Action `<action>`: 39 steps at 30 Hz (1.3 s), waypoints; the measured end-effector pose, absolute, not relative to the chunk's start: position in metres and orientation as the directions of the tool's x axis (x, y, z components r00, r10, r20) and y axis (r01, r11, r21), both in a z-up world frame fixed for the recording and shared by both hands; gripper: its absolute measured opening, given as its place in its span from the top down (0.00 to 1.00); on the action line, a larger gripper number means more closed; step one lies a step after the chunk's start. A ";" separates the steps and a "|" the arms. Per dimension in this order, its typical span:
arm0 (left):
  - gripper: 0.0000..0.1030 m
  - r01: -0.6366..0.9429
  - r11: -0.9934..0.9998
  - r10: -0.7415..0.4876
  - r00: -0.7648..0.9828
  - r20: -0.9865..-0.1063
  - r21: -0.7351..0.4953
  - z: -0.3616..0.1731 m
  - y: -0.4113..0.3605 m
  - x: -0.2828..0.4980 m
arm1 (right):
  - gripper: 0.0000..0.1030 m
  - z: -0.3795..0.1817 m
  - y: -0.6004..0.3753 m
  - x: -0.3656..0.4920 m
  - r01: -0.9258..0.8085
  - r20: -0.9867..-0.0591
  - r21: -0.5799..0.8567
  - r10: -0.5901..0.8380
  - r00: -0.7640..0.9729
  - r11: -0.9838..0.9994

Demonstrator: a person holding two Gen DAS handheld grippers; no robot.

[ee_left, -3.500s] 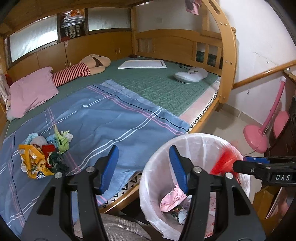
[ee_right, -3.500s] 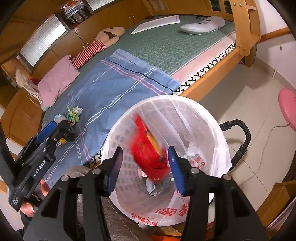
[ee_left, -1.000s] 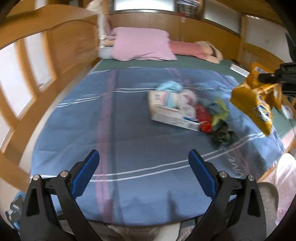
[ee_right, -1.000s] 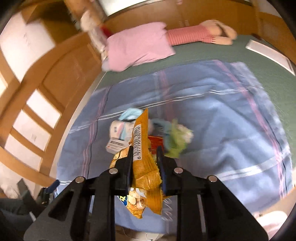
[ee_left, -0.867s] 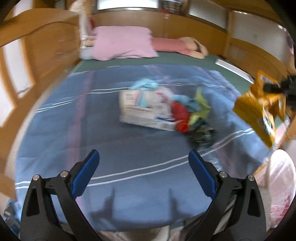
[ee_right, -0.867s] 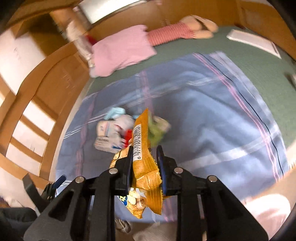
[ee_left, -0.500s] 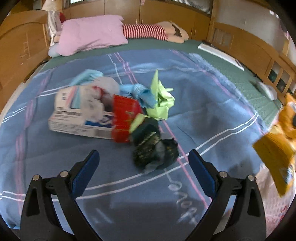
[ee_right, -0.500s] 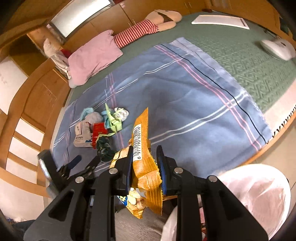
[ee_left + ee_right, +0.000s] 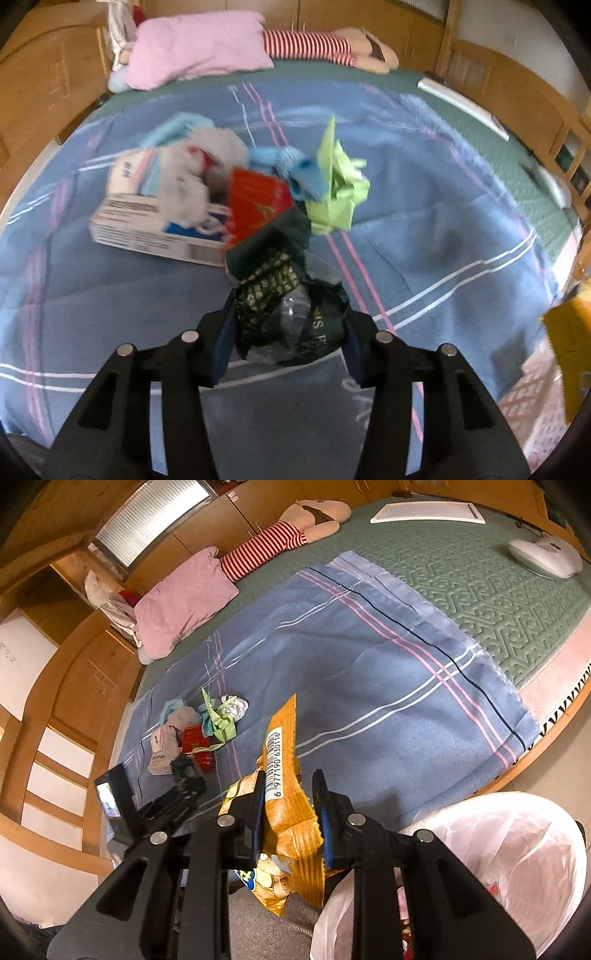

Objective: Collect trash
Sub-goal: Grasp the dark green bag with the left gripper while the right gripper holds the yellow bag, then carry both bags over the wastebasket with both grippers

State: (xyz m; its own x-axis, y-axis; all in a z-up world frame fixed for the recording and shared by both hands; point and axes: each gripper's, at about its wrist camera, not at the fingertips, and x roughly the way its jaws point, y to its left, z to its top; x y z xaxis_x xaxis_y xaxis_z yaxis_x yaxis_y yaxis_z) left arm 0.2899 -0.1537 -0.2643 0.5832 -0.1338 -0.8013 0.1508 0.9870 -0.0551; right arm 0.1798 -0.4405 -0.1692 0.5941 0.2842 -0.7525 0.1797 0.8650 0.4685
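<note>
My left gripper is shut on a dark green crumpled wrapper on the blue blanket. Behind it lie a white carton, a red packet, blue scraps and a light green paper wad. My right gripper is shut on an orange snack bag and holds it in the air beside the white-lined trash bin. The trash pile and the left gripper show at left in the right wrist view.
A pink pillow and a striped doll lie at the head of the bed. A white device and a flat white board lie on the green mattress. Wooden bed rails stand at left.
My left gripper moved in to the pile and closed on the dark green wrapper. My right gripper carried the orange bag further toward the bin, which now shows larger at lower right.
</note>
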 end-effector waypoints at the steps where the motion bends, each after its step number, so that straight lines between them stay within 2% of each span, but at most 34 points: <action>1: 0.52 0.141 0.988 -0.131 0.599 -0.790 -0.057 -0.256 -0.147 0.284 | 0.76 -0.168 -0.439 0.178 0.177 -0.751 0.466 0.281 0.598 0.867; 11: 0.51 0.119 0.992 -0.060 0.712 -0.699 0.037 -0.175 -0.123 0.230 | 0.76 -0.135 -0.418 0.137 0.158 -0.691 0.474 0.254 0.677 0.866; 16: 0.51 0.169 0.985 -0.108 0.761 -0.640 0.034 -0.138 -0.136 0.195 | 0.76 -0.108 -0.416 0.094 0.189 -0.661 0.427 0.163 0.732 0.884; 21: 0.51 0.289 0.957 -0.214 0.774 -0.595 0.031 -0.108 -0.178 0.154 | 0.76 -0.085 -0.419 0.037 0.274 -0.629 0.332 -0.004 0.777 0.902; 26: 0.50 0.426 0.903 -0.326 0.753 -0.571 0.047 -0.099 -0.229 0.112 | 0.76 -0.081 -0.429 -0.015 0.367 -0.623 0.278 -0.124 0.772 0.888; 31: 0.50 0.552 0.833 -0.425 0.688 -0.588 0.044 -0.107 -0.284 0.076 | 0.76 -0.082 -0.449 -0.060 0.448 -0.615 0.262 -0.210 0.760 0.855; 39: 0.50 0.654 0.753 -0.485 0.632 -0.604 0.078 -0.125 -0.342 0.036 | 0.75 -0.090 -0.475 -0.105 0.525 -0.614 0.276 -0.273 0.741 0.805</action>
